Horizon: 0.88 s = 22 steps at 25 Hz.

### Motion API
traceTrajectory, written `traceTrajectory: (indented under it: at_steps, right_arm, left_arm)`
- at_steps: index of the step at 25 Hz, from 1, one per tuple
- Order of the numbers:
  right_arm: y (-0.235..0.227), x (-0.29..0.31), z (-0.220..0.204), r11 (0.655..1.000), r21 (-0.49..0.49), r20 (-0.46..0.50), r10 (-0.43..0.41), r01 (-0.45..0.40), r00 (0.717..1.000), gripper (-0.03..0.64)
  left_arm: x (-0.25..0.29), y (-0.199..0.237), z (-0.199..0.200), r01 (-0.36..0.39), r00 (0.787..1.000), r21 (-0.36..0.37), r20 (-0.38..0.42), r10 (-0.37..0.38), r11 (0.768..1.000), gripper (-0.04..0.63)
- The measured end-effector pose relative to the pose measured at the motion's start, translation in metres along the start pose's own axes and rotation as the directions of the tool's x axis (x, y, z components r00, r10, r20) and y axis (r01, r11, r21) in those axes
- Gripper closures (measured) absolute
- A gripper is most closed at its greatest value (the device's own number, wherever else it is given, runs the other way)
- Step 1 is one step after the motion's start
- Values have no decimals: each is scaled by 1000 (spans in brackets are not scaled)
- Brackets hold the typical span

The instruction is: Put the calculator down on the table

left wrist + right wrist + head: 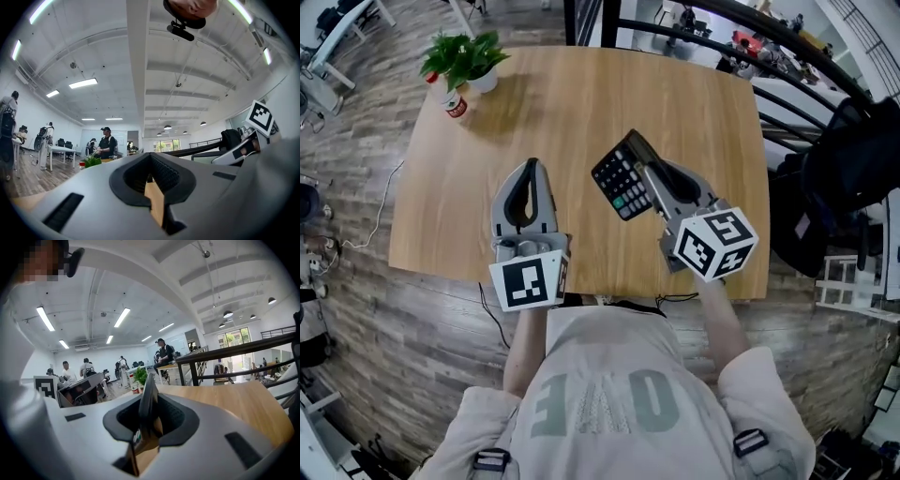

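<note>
My right gripper (645, 171) is shut on a black calculator (621, 180), gripping it by its right edge. The calculator hangs tilted above the wooden table (581, 84), keys facing up, right of the table's middle. In the right gripper view the calculator (148, 397) shows edge-on between the jaws of the right gripper (143, 427). My left gripper (531, 167) hovers over the table's near left part, with its jaws together and nothing in them. In the left gripper view, only a thin slit of table shows between the jaws of the left gripper (153, 190).
A potted green plant (465, 56) and a small red-labelled bottle (454, 103) stand at the table's far left corner. A black bag (853, 155) and a dark railing (787, 94) lie off the right edge. A thin cable (380, 211) hangs off the left side.
</note>
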State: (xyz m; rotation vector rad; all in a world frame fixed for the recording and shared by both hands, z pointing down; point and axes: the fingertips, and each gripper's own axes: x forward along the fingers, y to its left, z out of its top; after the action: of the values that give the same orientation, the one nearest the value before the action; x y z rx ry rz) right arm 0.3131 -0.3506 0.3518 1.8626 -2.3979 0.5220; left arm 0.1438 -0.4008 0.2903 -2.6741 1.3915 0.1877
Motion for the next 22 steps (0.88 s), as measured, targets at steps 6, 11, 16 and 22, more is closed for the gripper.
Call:
traceTrajectory:
  at_steps: [6, 11, 16, 22]
  right_arm:
    - [5, 46, -28, 983, 9, -166, 181, -183, 969, 535]
    - [17, 80, -73, 937, 71, -312, 347, -343, 884, 535]
    - [26, 104, -122, 887, 142, -418, 456, -439, 786, 535]
    - [28, 118, -166, 823, 299, -453, 568, -483, 688, 535]
  left_arm:
    - [-9, 28, -14, -50, 998, 2, -44, 50, 999, 586]
    - [-13, 44, -23, -90, 993, 8, -73, 91, 996, 586]
    - [-19, 58, -30, -128, 986, 11, -106, 128, 992, 586]
    - [-21, 69, -38, -164, 977, 21, -133, 165, 986, 586]
